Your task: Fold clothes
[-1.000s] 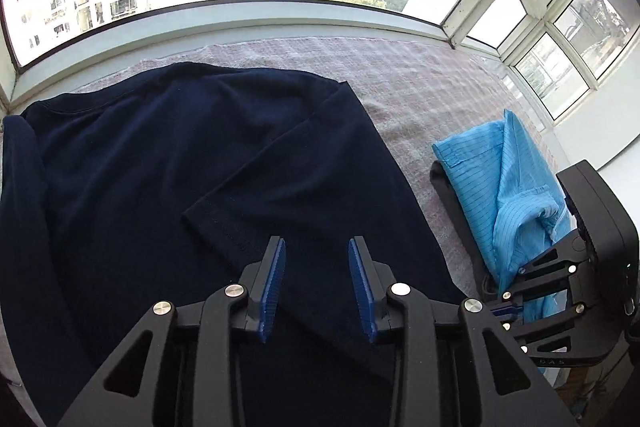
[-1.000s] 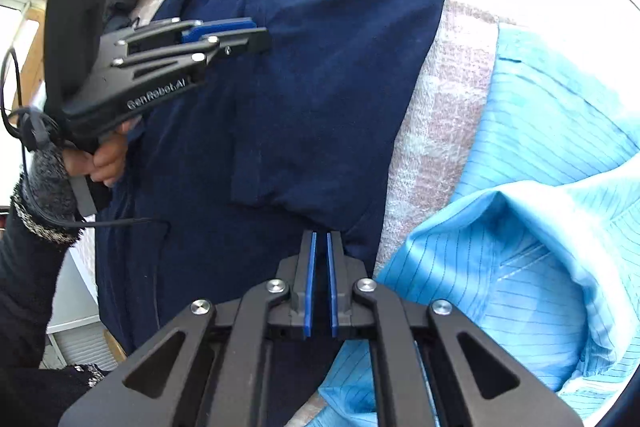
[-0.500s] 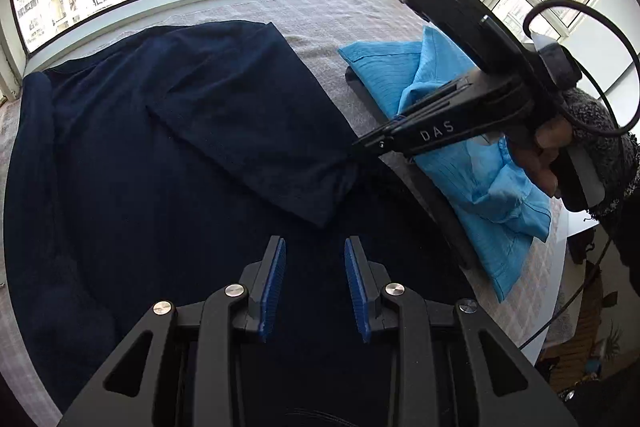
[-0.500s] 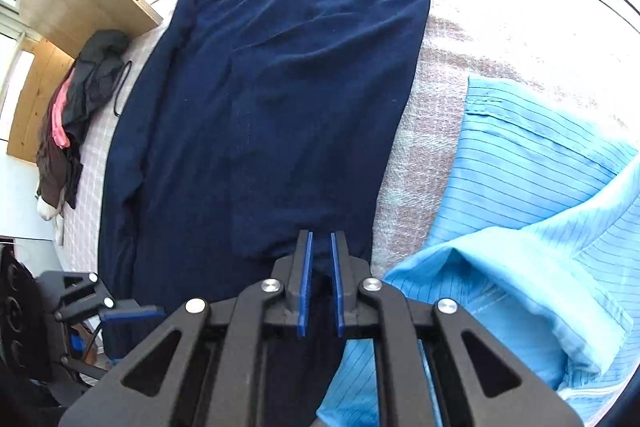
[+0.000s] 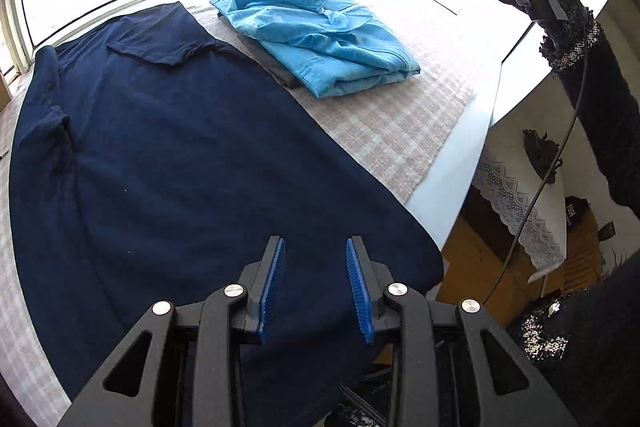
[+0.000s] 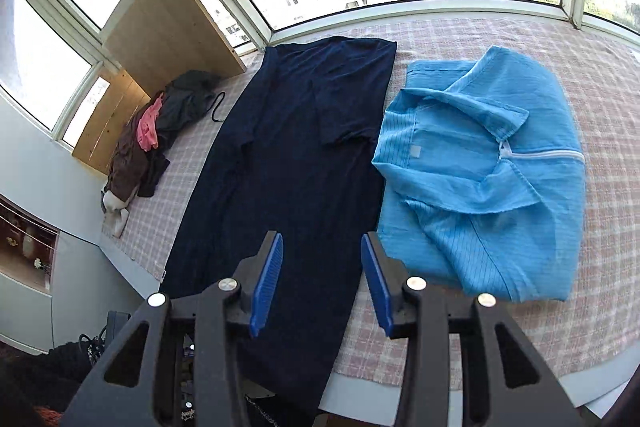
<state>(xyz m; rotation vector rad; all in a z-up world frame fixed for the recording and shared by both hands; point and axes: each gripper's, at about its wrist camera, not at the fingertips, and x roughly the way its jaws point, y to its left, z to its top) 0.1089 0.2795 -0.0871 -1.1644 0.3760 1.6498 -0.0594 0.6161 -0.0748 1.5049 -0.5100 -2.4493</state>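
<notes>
Right hand-held gripper (image 6: 322,281) has just been opening, nothing between its jaws; my left hand-held gripper (image 5: 316,287) also gapes empty. Navy shirt (image 6: 304,163) fills centre frame, sleeves folded in. Next I'd pinch its bottom hem.

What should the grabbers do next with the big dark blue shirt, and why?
Probably lower both to the long navy blue T-shirt's near hem and pinch it. Its sleeves look folded in, it lies in a long strip, and the left gripper and right gripper, whose jaws have just been opening, hold nothing.
</notes>
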